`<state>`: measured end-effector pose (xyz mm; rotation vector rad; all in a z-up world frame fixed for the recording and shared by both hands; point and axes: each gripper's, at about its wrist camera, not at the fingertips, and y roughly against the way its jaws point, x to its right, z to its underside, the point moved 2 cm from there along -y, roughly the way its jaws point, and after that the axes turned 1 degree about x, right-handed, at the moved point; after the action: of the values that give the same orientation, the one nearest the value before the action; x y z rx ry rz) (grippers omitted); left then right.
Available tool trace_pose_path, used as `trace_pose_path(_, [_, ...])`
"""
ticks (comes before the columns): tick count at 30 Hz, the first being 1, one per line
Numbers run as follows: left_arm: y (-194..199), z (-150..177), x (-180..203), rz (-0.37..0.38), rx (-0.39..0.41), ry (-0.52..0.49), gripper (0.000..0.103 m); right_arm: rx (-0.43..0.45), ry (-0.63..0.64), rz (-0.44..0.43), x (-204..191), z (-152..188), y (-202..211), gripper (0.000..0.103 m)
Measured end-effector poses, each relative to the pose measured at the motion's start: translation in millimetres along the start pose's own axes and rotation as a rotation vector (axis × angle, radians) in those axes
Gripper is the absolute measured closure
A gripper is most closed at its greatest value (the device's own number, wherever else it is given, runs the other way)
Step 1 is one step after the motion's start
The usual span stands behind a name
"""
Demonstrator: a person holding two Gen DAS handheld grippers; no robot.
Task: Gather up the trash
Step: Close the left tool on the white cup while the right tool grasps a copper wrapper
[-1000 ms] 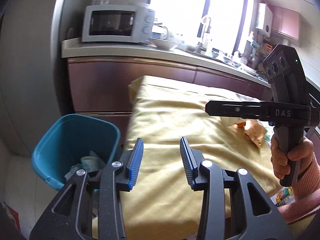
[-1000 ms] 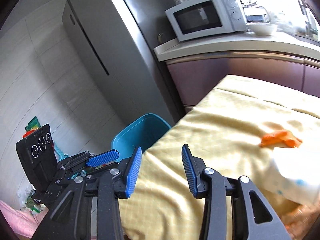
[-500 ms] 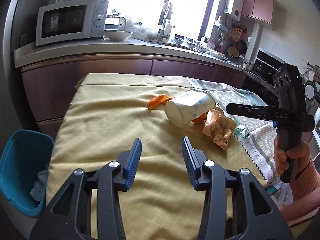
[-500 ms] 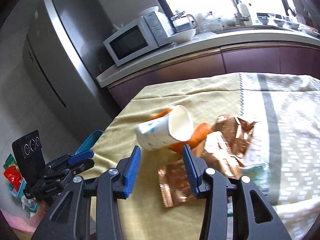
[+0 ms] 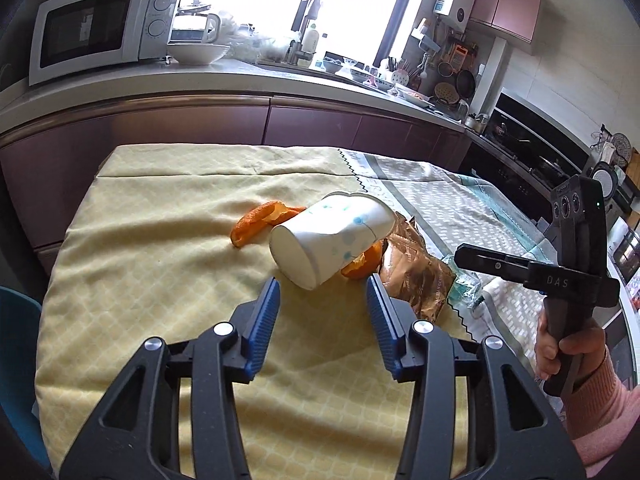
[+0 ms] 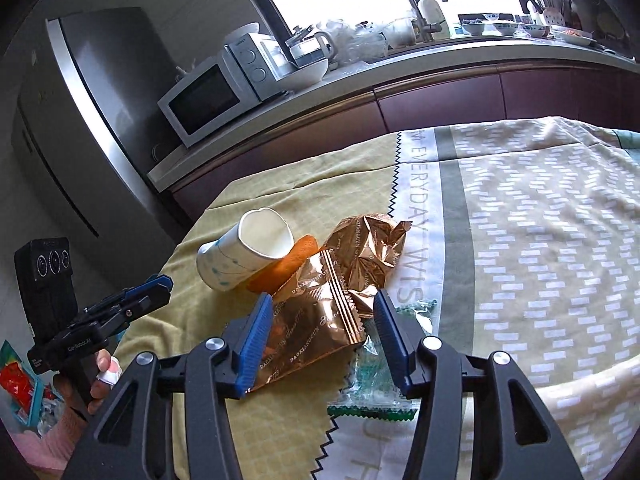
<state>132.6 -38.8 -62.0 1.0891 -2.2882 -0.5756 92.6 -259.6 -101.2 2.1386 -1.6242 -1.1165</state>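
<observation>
While both grippers gape empty, the paper cup (image 5: pixel 332 238) lies just beyond the left gripper (image 5: pixel 323 300).

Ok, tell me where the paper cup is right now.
The paper cup lies on its side on the yellow tablecloth, just ahead of the left gripper, resting on orange peel with the copper snack wrapper to its right.

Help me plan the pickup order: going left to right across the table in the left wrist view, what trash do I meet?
orange peel → paper cup → copper wrapper → green-printed clear wrapper
</observation>
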Motion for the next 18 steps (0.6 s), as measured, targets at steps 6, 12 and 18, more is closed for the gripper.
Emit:
trace_pose_path(6, [-24,-11,-2,0.001,-0.036,0.022,0.058,-0.034,0.013,0.001,1,0,-13,0.046])
trace_pose_path(12, [-46,-18,-6,0.035,-0.075,0.068,0.059,-0.053,0.064,0.014,-6,-3,-19,0.04])
trace_pose_path(18, [-53,-19,-3,0.05,-0.084,0.074,0.079,-0.081,0.13,0.033,-15,-2,-27,0.04])
